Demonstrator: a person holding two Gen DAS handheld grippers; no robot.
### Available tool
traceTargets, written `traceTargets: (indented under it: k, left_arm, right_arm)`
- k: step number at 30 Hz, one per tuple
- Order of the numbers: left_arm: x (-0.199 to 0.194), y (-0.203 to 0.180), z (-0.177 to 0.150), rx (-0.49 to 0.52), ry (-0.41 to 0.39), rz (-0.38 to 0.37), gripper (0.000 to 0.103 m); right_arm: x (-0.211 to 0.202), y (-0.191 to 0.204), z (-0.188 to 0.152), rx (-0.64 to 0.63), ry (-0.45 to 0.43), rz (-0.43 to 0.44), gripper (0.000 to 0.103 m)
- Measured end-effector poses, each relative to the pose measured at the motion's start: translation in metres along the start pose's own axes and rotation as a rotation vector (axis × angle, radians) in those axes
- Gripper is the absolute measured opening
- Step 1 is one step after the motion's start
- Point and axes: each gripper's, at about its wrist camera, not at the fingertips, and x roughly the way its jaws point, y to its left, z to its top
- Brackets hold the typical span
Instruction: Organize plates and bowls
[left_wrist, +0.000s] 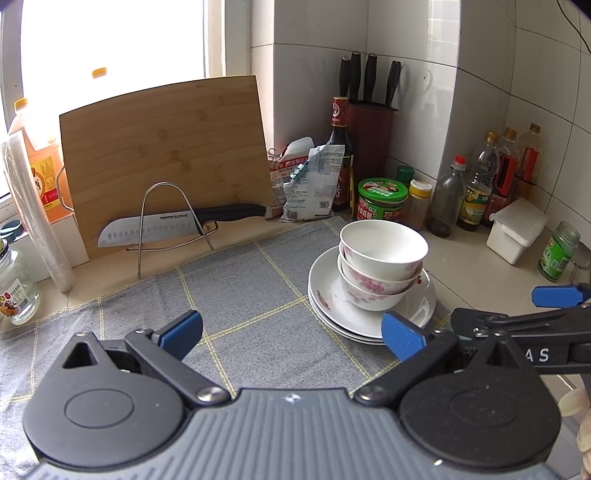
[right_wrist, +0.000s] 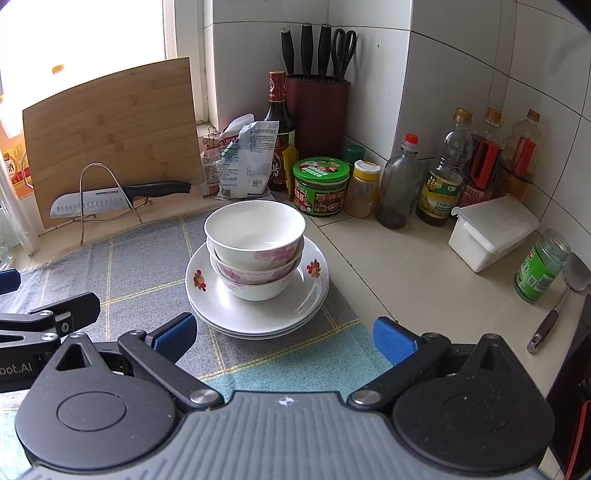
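Note:
Three white floral bowls (left_wrist: 382, 254) (right_wrist: 255, 236) are nested in a stack on a stack of white plates (left_wrist: 328, 299) (right_wrist: 207, 291) that rests on a grey checked cloth (left_wrist: 240, 302) (right_wrist: 129, 273). My left gripper (left_wrist: 291, 334) is open and empty, hovering over the cloth just left of and in front of the plates. My right gripper (right_wrist: 284, 338) is open and empty, just in front of the plates' near rim. Each gripper shows at the edge of the other's view.
A bamboo cutting board (left_wrist: 166, 147) leans at the back with a knife (left_wrist: 177, 225) on a wire rack. A knife block (right_wrist: 317, 110), sauce bottles (right_wrist: 439, 177), jars (right_wrist: 321, 184), a white lidded box (right_wrist: 491, 229) and a green jar (right_wrist: 539, 266) line the tiled corner.

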Motion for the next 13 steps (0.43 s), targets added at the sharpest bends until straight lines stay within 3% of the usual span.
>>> traceTargets:
  k: [13]
  left_arm:
    - [0.0003,-0.0003,0.001,0.001,0.0,-0.002,0.102]
  right_arm:
    - [-0.0006,0.0002,-0.0004,-0.001,-0.001,-0.009,0.103]
